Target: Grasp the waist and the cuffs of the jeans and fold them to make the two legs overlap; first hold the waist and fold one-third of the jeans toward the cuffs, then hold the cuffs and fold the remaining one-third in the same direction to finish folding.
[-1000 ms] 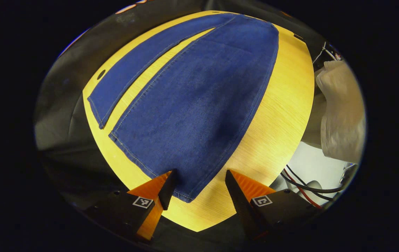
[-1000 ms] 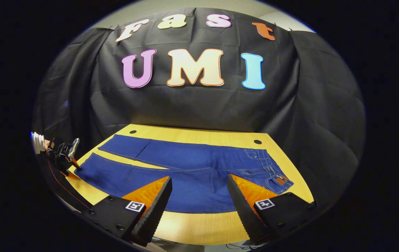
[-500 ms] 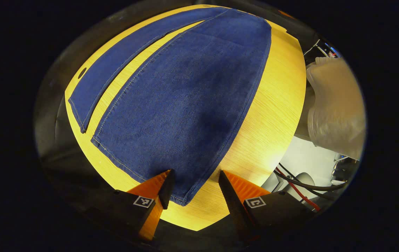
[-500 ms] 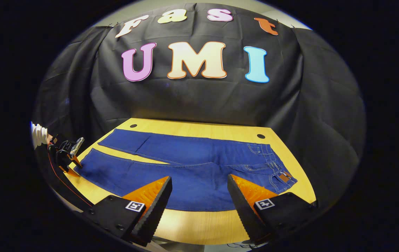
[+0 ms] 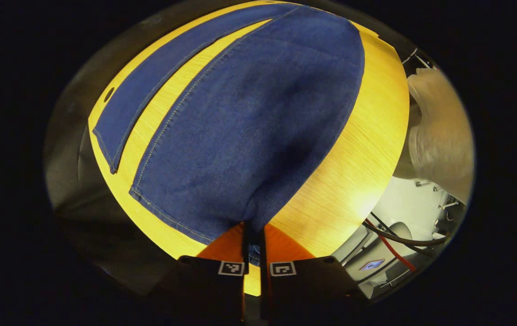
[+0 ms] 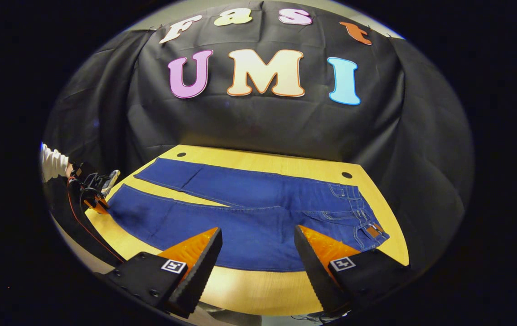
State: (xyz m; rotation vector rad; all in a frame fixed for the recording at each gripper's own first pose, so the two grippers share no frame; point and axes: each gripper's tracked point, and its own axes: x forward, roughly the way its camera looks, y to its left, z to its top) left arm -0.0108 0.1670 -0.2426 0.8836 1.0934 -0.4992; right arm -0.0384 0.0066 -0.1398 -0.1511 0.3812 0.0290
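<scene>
Blue jeans [image 6: 249, 213] lie flat on the wooden table [image 6: 249, 290], legs side by side, cuffs to the left and the waist [image 6: 362, 217] to the right. In the left gripper view the near leg [image 5: 249, 122] stretches away from me, and my left gripper [image 5: 253, 226] is shut on the corner of its cuff. The cloth puckers a little where the fingers pinch. That left gripper [image 6: 97, 199] also shows at the table's left end in the right gripper view. My right gripper [image 6: 258, 228] hangs open over the table's front edge, above the thigh part, holding nothing.
A white-gloved hand [image 5: 439, 136] and loose cables [image 5: 389, 235] lie off the table's right side in the left gripper view. Two round holes [image 6: 181, 154] [image 6: 346, 174] mark the table's back corners. A white sleeve [image 6: 52, 163] reaches in from the left. The black cloth wall stands behind.
My left gripper went from open around the near cuff's corner to shut on it. The right gripper has drifted slightly, still open.
</scene>
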